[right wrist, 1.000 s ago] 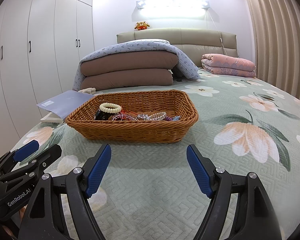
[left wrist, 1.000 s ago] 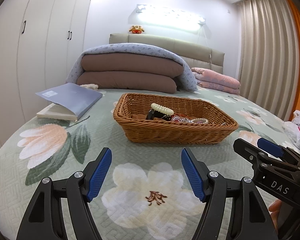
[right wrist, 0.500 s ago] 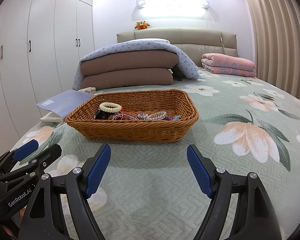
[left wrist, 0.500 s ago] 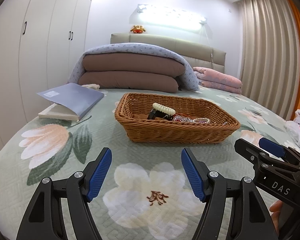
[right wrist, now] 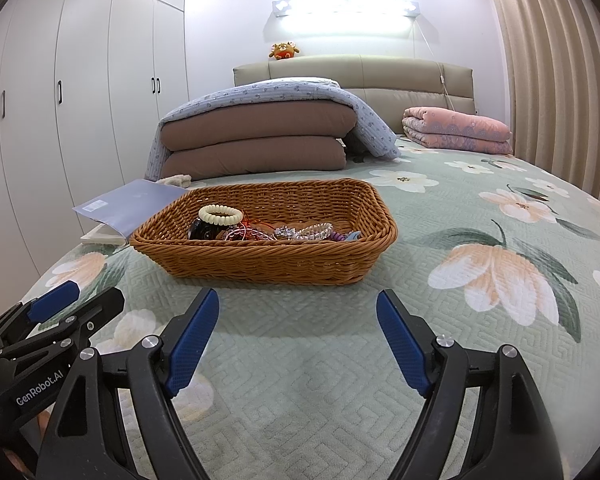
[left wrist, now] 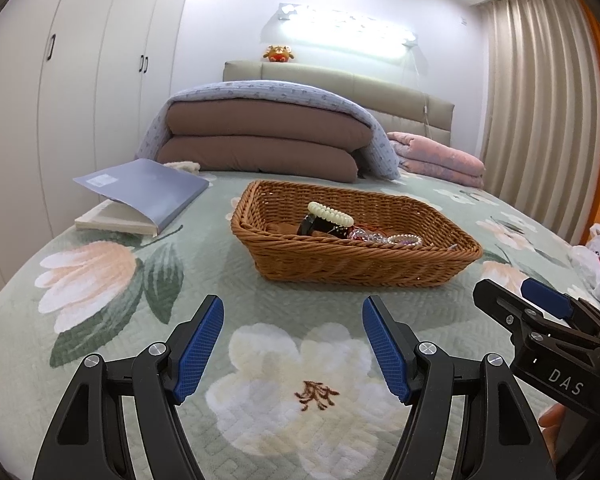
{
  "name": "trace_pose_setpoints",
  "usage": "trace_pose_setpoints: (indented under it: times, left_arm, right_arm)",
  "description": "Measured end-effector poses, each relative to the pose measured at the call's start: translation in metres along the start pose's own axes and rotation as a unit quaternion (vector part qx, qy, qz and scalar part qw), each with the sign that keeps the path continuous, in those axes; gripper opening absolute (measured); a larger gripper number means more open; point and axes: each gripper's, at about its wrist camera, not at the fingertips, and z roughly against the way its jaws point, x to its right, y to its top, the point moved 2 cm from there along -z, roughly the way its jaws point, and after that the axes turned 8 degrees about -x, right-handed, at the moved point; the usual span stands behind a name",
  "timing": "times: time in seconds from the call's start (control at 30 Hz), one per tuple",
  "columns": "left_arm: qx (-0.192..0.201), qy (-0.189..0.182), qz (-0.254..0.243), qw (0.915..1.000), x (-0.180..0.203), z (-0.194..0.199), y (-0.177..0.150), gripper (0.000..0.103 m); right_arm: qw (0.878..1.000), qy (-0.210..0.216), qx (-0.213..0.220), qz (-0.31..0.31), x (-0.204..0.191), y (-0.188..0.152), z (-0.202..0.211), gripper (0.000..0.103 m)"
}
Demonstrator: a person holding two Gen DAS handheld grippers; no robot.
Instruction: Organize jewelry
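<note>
Jewelry (right wrist: 276, 232) lies heaped in a wicker basket (right wrist: 260, 260) that rests on the floral bedspread (right wrist: 420, 240), ahead of both grippers. Behind the basket stand folded brown quilts (right wrist: 260, 140) under a blue cover; a folded pink blanket (right wrist: 456, 130) lies to the right. A grey folder (left wrist: 148, 190) sits on a book to the left of the basket. On top of the heap lies a cream bead bracelet (right wrist: 221, 214), over a dark round item. The left gripper (left wrist: 293, 312) hovers over the bedspread, jaws spread, nothing between them. The right gripper (right wrist: 298, 304) hovers likewise; its jaws are opening, nothing between them.
</note>
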Motion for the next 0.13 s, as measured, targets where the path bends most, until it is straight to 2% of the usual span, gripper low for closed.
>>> trace_pose_setpoints:
  times: [0.13]
  left_arm:
    - [0.013, -0.002, -0.002, 0.9999, 0.0007, 0.0032, 0.0006, 0.073]
  right_arm:
    - [1.000, 0.000, 0.000, 0.000, 0.0000, 0.0000, -0.0001, 0.083]
